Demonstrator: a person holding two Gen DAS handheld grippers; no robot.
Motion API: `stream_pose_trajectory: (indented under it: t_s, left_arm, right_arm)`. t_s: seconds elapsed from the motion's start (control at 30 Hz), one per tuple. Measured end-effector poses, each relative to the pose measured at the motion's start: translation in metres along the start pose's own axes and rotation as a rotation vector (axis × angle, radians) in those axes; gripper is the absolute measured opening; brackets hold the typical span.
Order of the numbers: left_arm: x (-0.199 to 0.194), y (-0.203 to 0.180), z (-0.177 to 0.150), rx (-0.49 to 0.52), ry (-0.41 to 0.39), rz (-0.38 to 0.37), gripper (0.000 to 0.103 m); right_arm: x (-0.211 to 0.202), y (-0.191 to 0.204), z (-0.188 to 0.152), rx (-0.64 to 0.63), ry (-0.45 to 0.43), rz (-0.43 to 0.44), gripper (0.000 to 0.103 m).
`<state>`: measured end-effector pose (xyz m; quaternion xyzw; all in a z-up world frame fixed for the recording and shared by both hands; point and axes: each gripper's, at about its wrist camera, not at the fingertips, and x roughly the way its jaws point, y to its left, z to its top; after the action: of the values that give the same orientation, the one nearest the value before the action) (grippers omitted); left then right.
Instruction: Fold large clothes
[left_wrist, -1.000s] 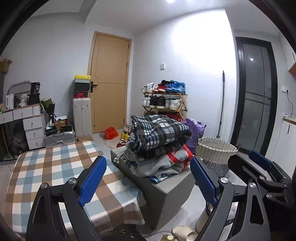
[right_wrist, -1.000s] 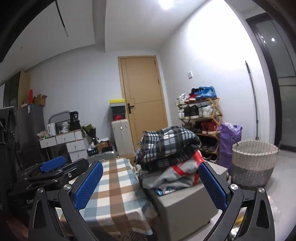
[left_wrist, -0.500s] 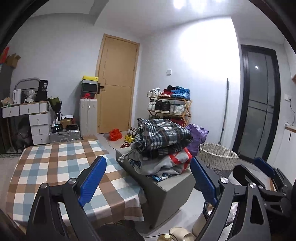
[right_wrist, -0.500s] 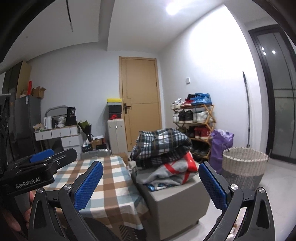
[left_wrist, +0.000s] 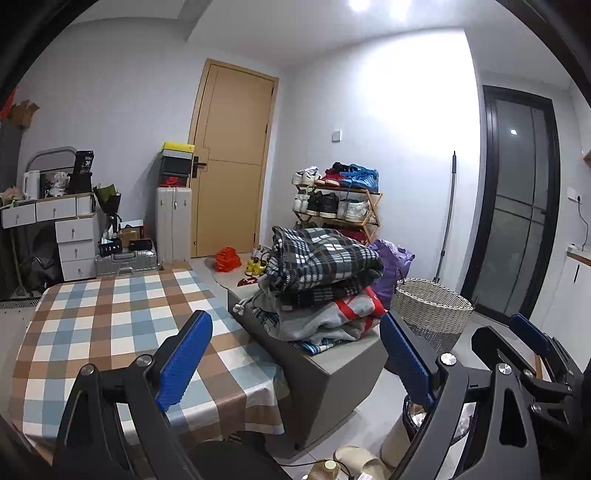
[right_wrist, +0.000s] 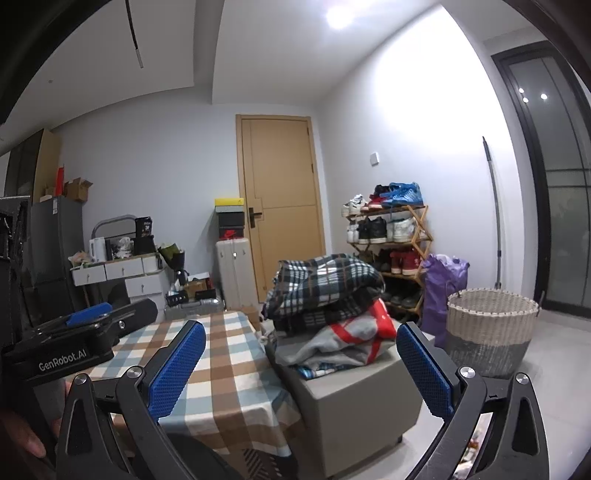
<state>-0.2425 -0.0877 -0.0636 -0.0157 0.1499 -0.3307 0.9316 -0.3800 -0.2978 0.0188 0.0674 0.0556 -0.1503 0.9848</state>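
Both the left gripper and the right gripper stand wide apart and hold nothing. The clothes lie heaped on the grey box beside the bench. The checked bench top carries no garment; whether the heap is sorted or awaits folding cannot be told.

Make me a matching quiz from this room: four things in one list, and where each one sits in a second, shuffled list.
Things:
1. plaid blanket
2. blue sneakers
3. yellow box
4. wicker basket

Places:
A. on the floor, right of the grey block
B. top of the clothes pile
C. top shelf of the shoe rack
D. top of the box stack by the door

Pairs: 1-B, 2-C, 3-D, 4-A
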Motion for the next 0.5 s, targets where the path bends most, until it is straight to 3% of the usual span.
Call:
stream_pose_trajectory:
  t_s: [0.5]
  left_arm:
    - [0.0014, -0.0011, -0.0014, 0.011, 0.035, -0.010, 0.090]
  right_arm:
    - [0.0027, -0.0045, -0.0018, 0.032, 0.013, -0.003, 0.103]
